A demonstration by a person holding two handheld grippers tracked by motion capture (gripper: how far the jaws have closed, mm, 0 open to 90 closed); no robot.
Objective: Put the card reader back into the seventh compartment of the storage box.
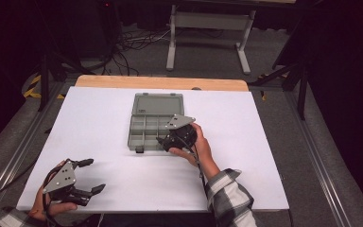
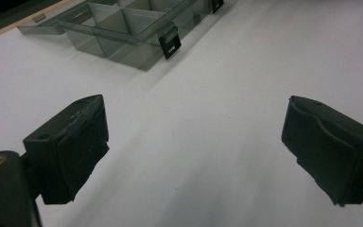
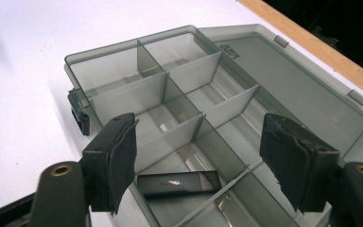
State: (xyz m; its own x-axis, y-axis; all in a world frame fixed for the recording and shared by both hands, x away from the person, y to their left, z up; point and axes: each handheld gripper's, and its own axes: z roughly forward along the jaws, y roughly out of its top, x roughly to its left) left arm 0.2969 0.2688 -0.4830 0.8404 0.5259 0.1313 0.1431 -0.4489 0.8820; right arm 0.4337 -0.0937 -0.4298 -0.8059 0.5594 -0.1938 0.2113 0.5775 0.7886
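While hovering over the open grey compartment box (image 3: 217, 94) mid-table, right gripper (image 3: 198, 161) jaws apart, gripping nothing; loose divider piece (image 3: 177, 183) lying apparently inside a near compartment. Left gripper (image 2: 194, 151) wide open, empty, near the table's (image 1: 99, 123) front-left corner.

The right tool (image 1: 163, 140) hides part of the organiser box (image 1: 146, 125).

We see a translucent smoke-grey plastic compartment box (image 1: 151, 124) with black latches on a white table (image 1: 99, 123) edged at the far side in pale wood. A loose dark grey divider piece (image 3: 178, 183) lies in a near compartment. Both hand-held grippers, left hand-held gripper (image 1: 89, 176) and right hand-held gripper (image 1: 163, 142), are black with grey plates. The right sleeve (image 1: 229, 196) is grey-and-white plaid.
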